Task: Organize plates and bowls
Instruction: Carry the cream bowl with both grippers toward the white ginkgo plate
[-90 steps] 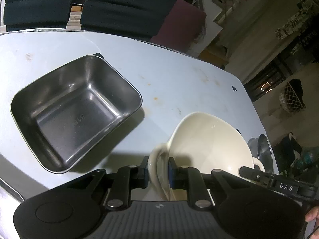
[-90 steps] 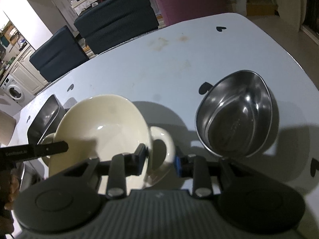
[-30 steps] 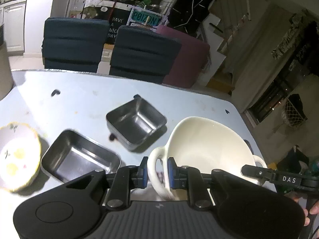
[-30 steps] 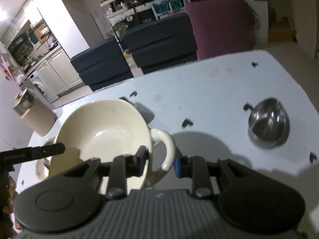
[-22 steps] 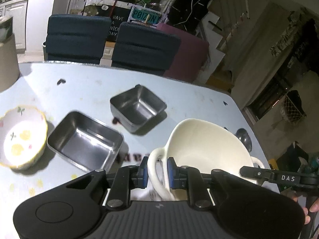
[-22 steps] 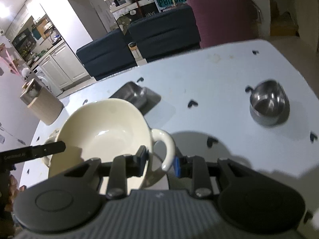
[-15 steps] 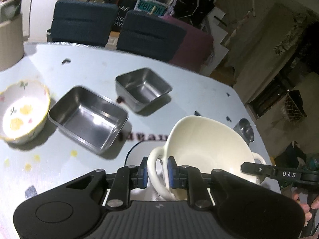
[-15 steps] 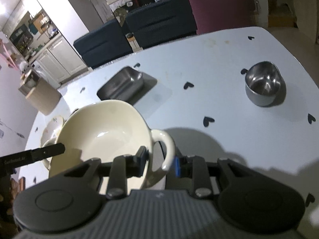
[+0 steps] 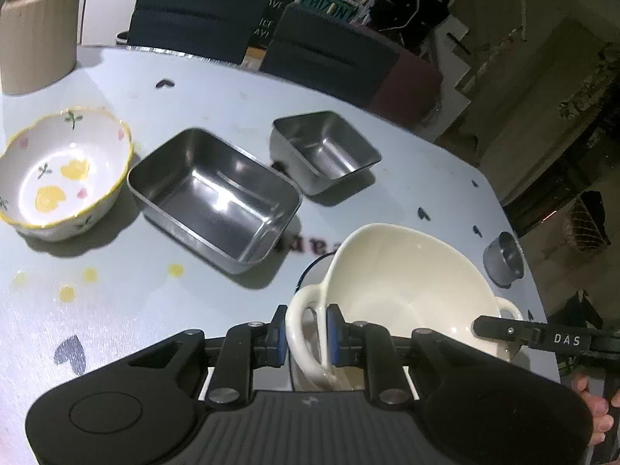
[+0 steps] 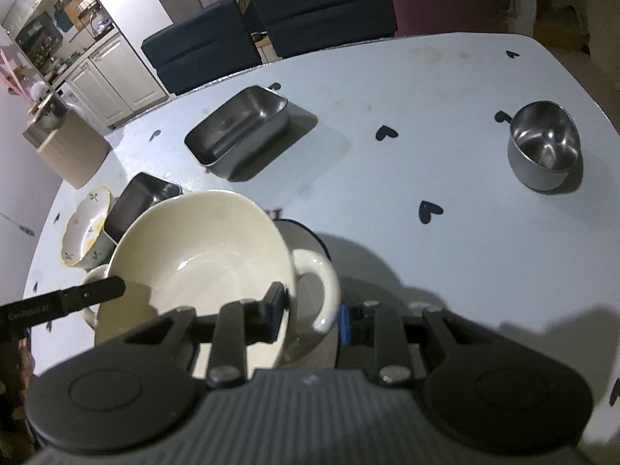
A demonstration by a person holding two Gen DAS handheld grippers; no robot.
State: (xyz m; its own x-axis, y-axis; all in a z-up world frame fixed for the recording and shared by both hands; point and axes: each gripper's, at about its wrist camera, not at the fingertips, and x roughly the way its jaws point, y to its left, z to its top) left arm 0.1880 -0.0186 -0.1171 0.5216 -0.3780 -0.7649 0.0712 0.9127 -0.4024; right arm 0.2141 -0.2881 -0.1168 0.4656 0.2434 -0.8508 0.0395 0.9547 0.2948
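l gripper [image 9: 306, 336]: clamped on ur cream bowl's [image 9: 403, 279] l handle.
cream bowl: hangs btw both ur grippers, over a dark-rimmed plate [image 10: 306, 238] on the table [image 10: 387, 178]; glossy, empty, 2 loop handles.
r gripper [image 10: 312, 312]: pads straddle r handle, contact unclear.

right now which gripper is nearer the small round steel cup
Right. The right gripper holds the cream bowl's handle on the steel cup's side; the left gripper holds the opposite handle.

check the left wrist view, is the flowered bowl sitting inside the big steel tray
No, the flowered bowl stands on the table beside the big steel tray, which has nothing in it.
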